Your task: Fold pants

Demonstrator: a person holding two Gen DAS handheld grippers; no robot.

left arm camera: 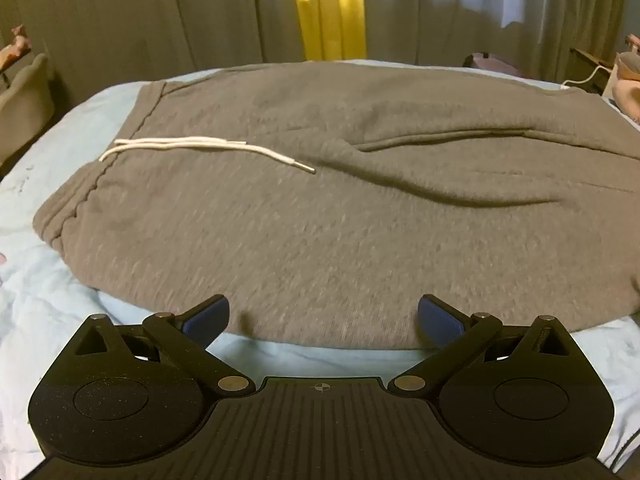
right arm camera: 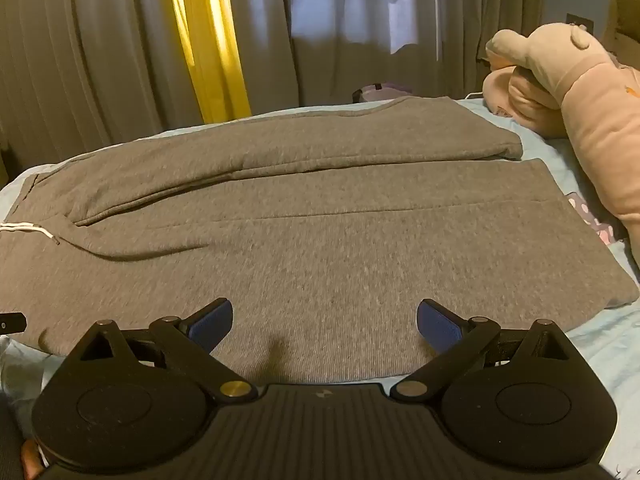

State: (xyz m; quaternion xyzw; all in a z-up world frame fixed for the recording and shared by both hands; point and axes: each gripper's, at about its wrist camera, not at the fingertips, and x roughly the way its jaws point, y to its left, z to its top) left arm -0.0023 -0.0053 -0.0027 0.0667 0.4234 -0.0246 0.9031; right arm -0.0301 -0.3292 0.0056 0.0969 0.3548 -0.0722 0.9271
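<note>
The grey sweatpants (left arm camera: 320,208) lie spread flat across a pale blue bedsheet (left arm camera: 52,120), waistband to the left and the two legs running off to the right, side by side. The left gripper (left arm camera: 323,316) hovers at the near edge by the hip with its jaws wide apart and nothing between them. The right gripper (right arm camera: 325,318) sits over the near leg further down, jaws likewise spread and empty.

The step in hand looks like taking up the near edge to fold one leg over the other. To do it well, each gripper should bite both layers of the near side seam at once, lift level, and carry the leg straight across so its outer edge meets the far one.

The cloth is thick, heathered fleece knit, soft and slow to crease, with a ribbed elastic waistband and a shallow ridge near the crotch. A white drawstring (left arm camera: 192,145) with a metal tip trails loose across the front. A plush toy (right arm camera: 560,92), probably a bear though partly cropped, lies beside the cuffs (right arm camera: 516,148).
</note>
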